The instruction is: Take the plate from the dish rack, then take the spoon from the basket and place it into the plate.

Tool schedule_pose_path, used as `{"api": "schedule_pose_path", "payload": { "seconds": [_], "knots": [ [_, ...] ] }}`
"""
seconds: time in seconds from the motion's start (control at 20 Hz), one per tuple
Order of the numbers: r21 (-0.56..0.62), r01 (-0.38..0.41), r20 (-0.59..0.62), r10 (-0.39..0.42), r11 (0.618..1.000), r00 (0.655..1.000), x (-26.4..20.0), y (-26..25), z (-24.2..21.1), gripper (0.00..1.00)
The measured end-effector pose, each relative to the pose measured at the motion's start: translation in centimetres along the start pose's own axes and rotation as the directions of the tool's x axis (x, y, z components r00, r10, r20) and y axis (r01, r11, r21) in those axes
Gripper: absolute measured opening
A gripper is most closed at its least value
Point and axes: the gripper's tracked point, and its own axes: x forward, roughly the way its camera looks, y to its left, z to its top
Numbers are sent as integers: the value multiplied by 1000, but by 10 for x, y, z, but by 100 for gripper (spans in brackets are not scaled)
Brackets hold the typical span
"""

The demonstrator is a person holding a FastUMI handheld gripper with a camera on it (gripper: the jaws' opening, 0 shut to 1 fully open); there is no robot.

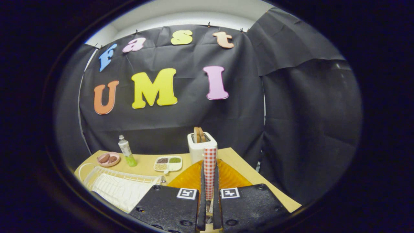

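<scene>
The spoon (209, 168), its handle wrapped in red-and-white check, stands upright between the gripper (209, 207) fingers, which are drawn narrow and press on it from both sides. Directly beyond them, at twelve o'clock, lies the amber ribbed plate (226, 176) flat on the wooden table (239, 161), so the plate looks already out of the rack and the spoon already out of its basket. The step in hand, as I judge it, is carrying the spoon to the plate.

The next move calls for lowering the spoon over the plate's middle, then easing the fingers apart so it settles inside the rim.

Outward: a white toaster (201, 147) with bread stands just behind the plate at twelve o'clock; a divided dish of grains (168, 163) at eleven; the white dish rack (119, 186) at nine to ten; a green-based tube (126, 151) and a pink bowl (108, 159) farther at ten.
</scene>
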Motion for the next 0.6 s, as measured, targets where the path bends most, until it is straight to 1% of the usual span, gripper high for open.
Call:
{"api": "schedule_pose_path", "payload": {
  "seconds": [0.35, 0.5, 0.6],
  "knots": [
    [-32, -11, 78, 13, 999, 997, -78, 29, 34, 15],
    [-35, -64, 96, 67, 997, 993, -110, 62, 25, 15],
    [-48, -93, 112, 98, 995, 989, -134, 82, 5, 15]
  ]
}}
